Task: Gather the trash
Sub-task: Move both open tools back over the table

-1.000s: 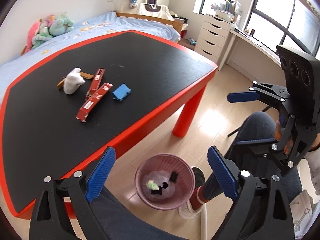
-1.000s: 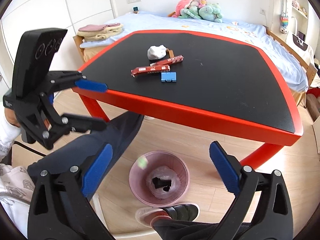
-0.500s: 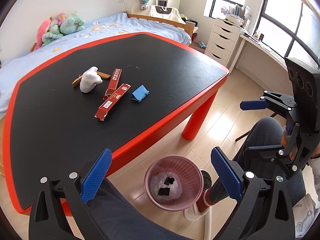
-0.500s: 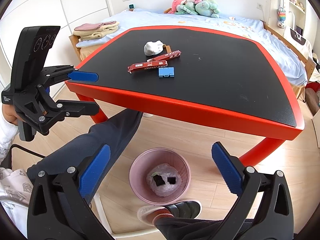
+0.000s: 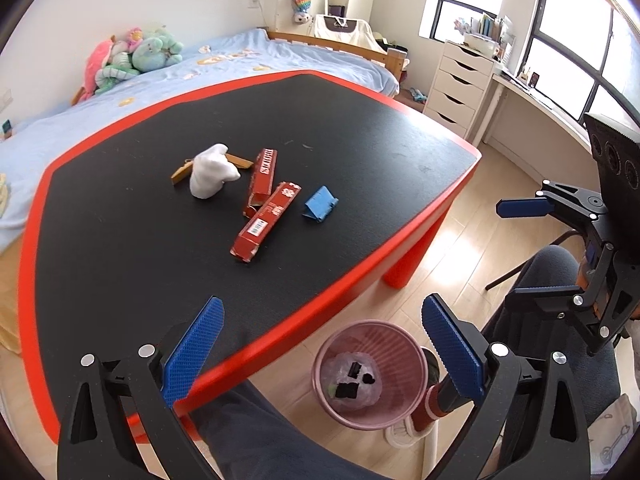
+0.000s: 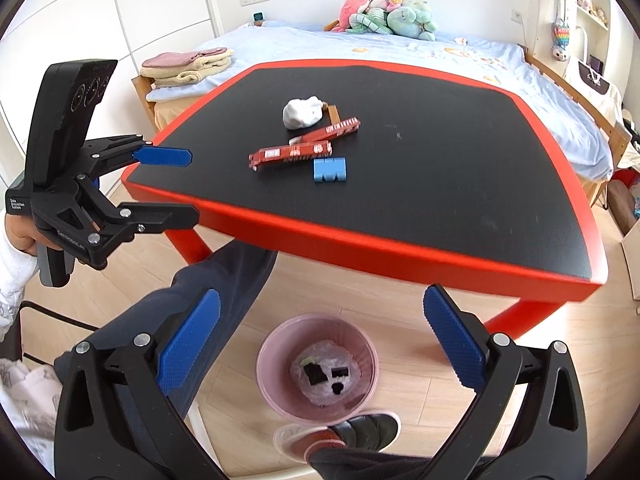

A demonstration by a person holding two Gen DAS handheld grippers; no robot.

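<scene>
On the black table [image 5: 120,264] [image 6: 440,200] lie a crumpled white tissue [image 5: 212,176] [image 6: 302,113], two red cartons [image 5: 266,220] [image 6: 292,153], a blue wrapper [image 5: 320,204] [image 6: 329,169] and a brown strip [image 5: 182,171]. A pink bin [image 5: 366,372] [image 6: 318,368] stands on the floor below the table edge, with dark scraps inside. My left gripper [image 5: 320,352] [image 6: 176,184] is open and empty, over the table's front edge. My right gripper [image 6: 320,348] [image 5: 520,248] is open and empty, above the bin.
The person's legs and a shoe [image 6: 360,428] are next to the bin. A bed [image 6: 400,48] with plush toys lies behind the table. A white drawer unit [image 5: 460,84] and a desk stand by the window.
Both grippers have risen and swung from the bin toward the table. A small green scrap that was falling has landed in the bin.
</scene>
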